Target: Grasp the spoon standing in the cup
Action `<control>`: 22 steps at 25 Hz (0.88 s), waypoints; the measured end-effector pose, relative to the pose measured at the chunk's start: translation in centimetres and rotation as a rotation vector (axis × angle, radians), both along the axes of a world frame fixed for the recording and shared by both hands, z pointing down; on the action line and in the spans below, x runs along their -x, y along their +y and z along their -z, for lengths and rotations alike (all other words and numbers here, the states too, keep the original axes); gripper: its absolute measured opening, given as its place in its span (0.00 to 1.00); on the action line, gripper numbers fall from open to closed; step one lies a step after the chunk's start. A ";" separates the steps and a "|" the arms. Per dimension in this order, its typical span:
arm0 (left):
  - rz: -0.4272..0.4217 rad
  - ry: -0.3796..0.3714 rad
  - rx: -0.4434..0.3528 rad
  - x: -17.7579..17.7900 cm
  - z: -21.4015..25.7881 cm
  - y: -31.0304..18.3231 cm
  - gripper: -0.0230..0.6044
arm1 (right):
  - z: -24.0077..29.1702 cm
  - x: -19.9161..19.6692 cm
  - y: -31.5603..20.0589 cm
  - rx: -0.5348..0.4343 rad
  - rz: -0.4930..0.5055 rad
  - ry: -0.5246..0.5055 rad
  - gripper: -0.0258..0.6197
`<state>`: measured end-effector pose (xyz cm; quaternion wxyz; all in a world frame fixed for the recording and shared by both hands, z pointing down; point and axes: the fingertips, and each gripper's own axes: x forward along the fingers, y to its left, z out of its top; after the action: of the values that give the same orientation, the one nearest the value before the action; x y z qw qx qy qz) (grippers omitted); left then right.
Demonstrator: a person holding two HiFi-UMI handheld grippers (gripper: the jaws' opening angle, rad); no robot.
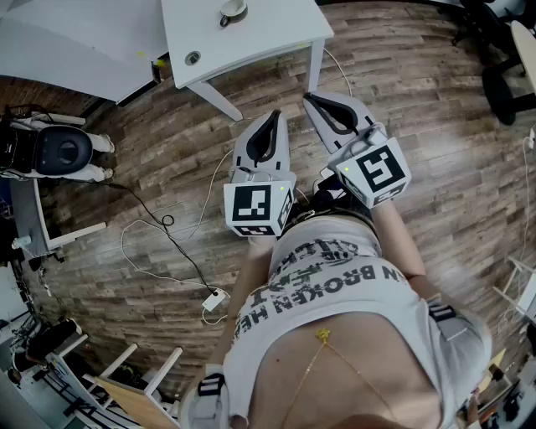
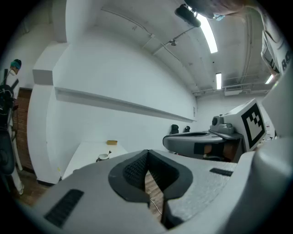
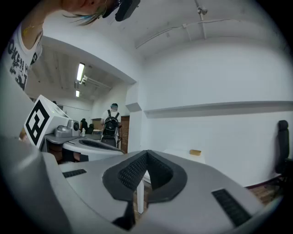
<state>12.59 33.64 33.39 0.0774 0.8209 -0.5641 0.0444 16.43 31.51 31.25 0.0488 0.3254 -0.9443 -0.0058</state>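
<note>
A white cup (image 1: 234, 11) stands on the white table (image 1: 251, 38) at the far edge of the head view; the spoon in it is too small to make out there. In the left gripper view the cup (image 2: 104, 156) sits far off on the table, with a thin dark handle (image 2: 110, 152) sticking up at its rim. My left gripper (image 1: 273, 116) and right gripper (image 1: 311, 98) hang side by side over the wood floor, short of the table's near edge. The left gripper (image 2: 147, 153) is shut on nothing, and so is the right gripper (image 3: 146, 153).
A small round object (image 1: 193, 58) lies near the table's front left corner, and a yellow block (image 2: 111, 142) farther back. A second table (image 1: 75, 42) stands to the left. Cables and a power adapter (image 1: 215, 300) lie on the floor. A chair (image 1: 63, 151) is at the left, and a person with a backpack (image 3: 111, 123) is in the distance.
</note>
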 end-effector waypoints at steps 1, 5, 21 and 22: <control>0.003 0.000 0.000 -0.3 -0.1 -0.1 0.03 | -0.1 -0.3 0.0 0.006 0.010 -0.008 0.05; 0.019 -0.003 0.001 -1.6 -0.3 -0.3 0.03 | -0.4 -1.8 -0.3 0.007 0.025 -0.014 0.05; 0.249 -0.029 0.022 2.4 -1.6 -0.8 0.03 | -1.6 -3.3 -2.7 0.016 0.112 0.003 0.05; 0.251 -0.026 0.019 2.8 -1.6 -1.2 0.03 | -1.7 -2.7 -3.2 0.017 0.113 0.005 0.05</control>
<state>9.78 32.40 34.94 0.0828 0.7425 -0.6628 0.0501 19.16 28.32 32.96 0.0536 0.2710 -0.9611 -0.0016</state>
